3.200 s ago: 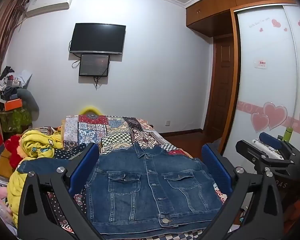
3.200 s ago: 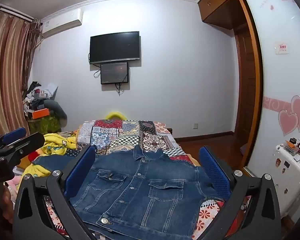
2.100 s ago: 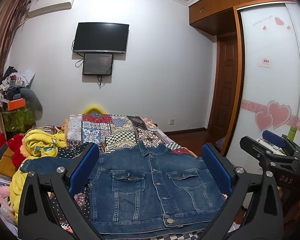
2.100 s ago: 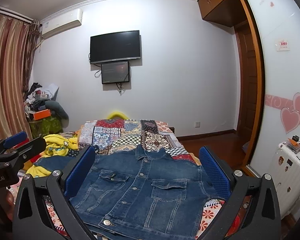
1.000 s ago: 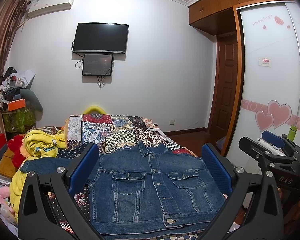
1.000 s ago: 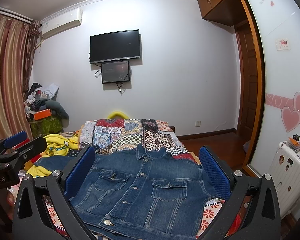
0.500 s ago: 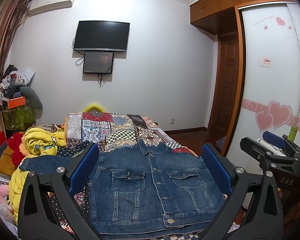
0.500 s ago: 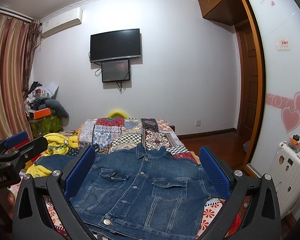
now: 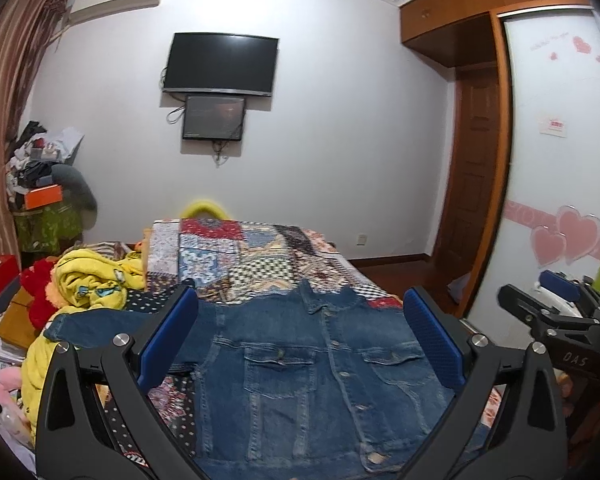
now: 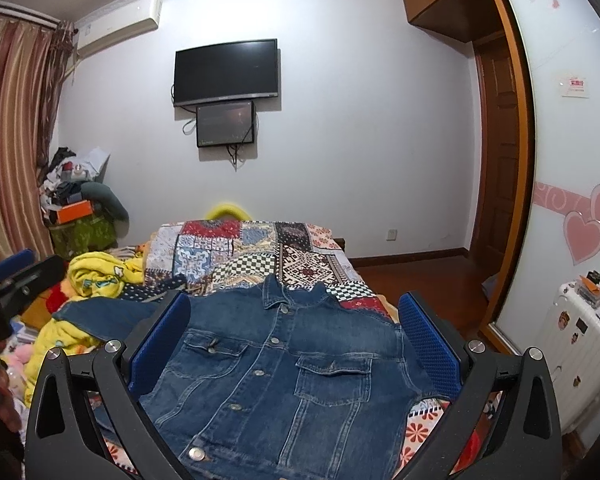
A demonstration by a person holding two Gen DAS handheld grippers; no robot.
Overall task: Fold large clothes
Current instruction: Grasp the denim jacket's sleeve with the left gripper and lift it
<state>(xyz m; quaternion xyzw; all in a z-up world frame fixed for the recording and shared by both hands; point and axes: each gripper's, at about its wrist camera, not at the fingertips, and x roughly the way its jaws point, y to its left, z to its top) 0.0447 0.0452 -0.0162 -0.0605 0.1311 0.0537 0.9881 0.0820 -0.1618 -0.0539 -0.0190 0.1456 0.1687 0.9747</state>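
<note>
Jacket: a blue denim jacket (image 9: 300, 376) lies face up and buttoned on the bed (image 9: 260, 248), collar toward the far wall, hem toward the cameras.
Jacket sleeve: one sleeve (image 9: 100, 322) stretches out to the left, toward a yellow blanket (image 9: 88, 280); the other sleeve cannot be made out, it may be tucked under.
Bed cover: a patchwork quilt (image 10: 260, 252) shows beyond the collar and at the jacket's right edge.
Left claw: the left claw (image 9: 300, 344) is spread wide, nothing between its blue pads (image 9: 168, 336); it hangs above the near part of the jacket, not touching it.
Left claw framing: in the left wrist view the jacket's chest and both pockets fall between the two fingers.
Right claw: the right claw (image 10: 294, 344) is likewise spread wide and empty, held above the jacket's hem end.
Right claw framing: the collar, button line and pockets sit between its fingers, the jacket skewed slightly to the left in this view.
Claws to each other: the right claw shows at the right edge of the left wrist view, and the left claw at the left edge of the right wrist view; they are side by side, well apart.
Wall: a dark TV (image 10: 226, 72) hangs over the bed's far end.
</note>
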